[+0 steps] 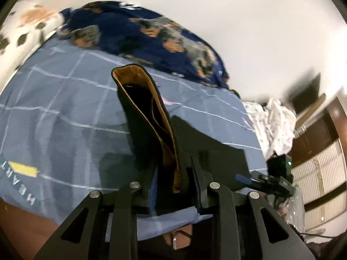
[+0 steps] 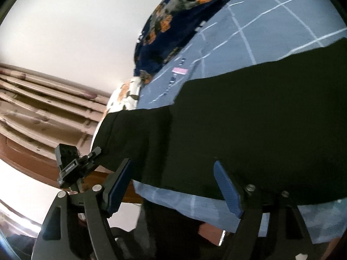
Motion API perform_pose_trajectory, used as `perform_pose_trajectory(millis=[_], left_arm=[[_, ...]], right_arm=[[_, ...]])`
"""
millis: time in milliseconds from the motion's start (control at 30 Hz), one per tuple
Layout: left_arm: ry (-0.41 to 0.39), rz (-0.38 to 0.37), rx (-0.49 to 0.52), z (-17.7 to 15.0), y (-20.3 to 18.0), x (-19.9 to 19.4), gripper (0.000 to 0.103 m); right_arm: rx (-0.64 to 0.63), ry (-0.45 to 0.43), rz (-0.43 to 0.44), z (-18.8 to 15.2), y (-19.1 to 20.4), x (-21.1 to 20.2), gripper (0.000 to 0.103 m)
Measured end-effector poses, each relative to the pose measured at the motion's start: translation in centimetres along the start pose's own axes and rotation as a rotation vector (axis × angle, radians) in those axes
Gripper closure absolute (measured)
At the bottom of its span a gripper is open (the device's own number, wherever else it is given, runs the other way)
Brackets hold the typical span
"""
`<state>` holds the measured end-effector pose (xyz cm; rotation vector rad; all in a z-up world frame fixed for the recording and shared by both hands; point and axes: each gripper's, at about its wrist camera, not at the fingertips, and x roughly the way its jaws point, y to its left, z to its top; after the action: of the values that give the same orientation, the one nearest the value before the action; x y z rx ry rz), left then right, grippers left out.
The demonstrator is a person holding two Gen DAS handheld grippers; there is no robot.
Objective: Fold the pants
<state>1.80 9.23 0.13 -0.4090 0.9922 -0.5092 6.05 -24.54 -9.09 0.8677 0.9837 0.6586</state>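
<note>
Black pants (image 2: 249,117) lie on a blue checked bedsheet (image 1: 65,108). My left gripper (image 1: 173,173) is shut on the pants' waistband (image 1: 149,117), whose tan lining shows, and holds it raised above the bed. The rest of the black cloth (image 1: 212,151) lies flat to its right. My right gripper (image 2: 173,171) is open, its blue-padded fingers (image 2: 227,188) spread wide at the near edge of the pants. Nothing sits between its pads. In the left wrist view the right gripper (image 1: 271,179) shows at the far right.
A dark blue floral blanket (image 1: 151,36) is bunched at the far side of the bed. A white patterned pillow (image 1: 26,28) lies at the far left. White crumpled cloth (image 1: 275,125) sits beside the bed. Wooden furniture (image 2: 43,112) stands by the wall.
</note>
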Motion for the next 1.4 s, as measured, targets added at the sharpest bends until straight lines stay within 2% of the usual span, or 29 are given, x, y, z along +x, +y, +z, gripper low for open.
perform_pose_trajectory(millis=[200, 333, 433, 533, 600, 700, 867, 933, 1033, 1200, 1300, 1400], left_arm=[[0.038, -0.062, 0.085, -0.2, -5.8, 3.4, 0.077], [0.075, -0.072, 0.172, -0.9, -9.6, 6.4, 0.083], [0.119, -0.076, 0.217, -1.7, -11.6, 9.0, 0.096], [0.156, -0.073, 0.236, -2.6, -12.1, 11.2, 0.097], [0.178, -0.069, 0.22, -3.2, -11.5, 12.6, 0.097], [0.189, -0.073, 0.172, -3.4, -10.0, 13.5, 0.097], [0.159, -0.077, 0.148, -3.5, -8.3, 12.5, 0.097], [0.136, -0.057, 0.149, -3.3, -7.5, 11.7, 0.097], [0.126, -0.029, 0.145, -3.3, -5.8, 11.5, 0.097], [0.127, -0.018, 0.084, -4.0, -2.6, 12.5, 0.097], [0.123, -0.044, 0.043, -4.4, -1.4, 12.6, 0.097], [0.126, -0.032, 0.065, -4.7, -1.5, 12.8, 0.097]], right_arm=[[0.029, 0.006, 0.118, 1.4, 1.8, 0.3, 0.026], [0.028, 0.032, 0.204, 3.2, 4.2, 0.6, 0.022], [0.014, 0.054, 0.186, 4.3, 5.0, 1.2, 0.018], [0.016, 0.066, 0.109, 5.6, 4.2, 2.3, 0.016], [0.073, 0.105, 0.135, 6.2, 2.8, 3.8, 0.016], [0.107, 0.123, 0.097, 6.5, 1.1, 5.3, 0.016], [0.18, 0.139, 0.085, 6.2, -1.5, 6.5, 0.015], [0.162, 0.087, 0.106, 6.4, -1.7, 4.9, 0.015], [0.157, 0.033, 0.06, 6.9, -3.0, 2.7, 0.014], [0.156, 0.041, -0.021, 7.4, -5.0, 2.7, 0.014], [0.124, 0.055, -0.053, 7.7, -5.2, 4.1, 0.014], [0.108, 0.086, -0.077, 7.8, -5.4, 5.7, 0.015]])
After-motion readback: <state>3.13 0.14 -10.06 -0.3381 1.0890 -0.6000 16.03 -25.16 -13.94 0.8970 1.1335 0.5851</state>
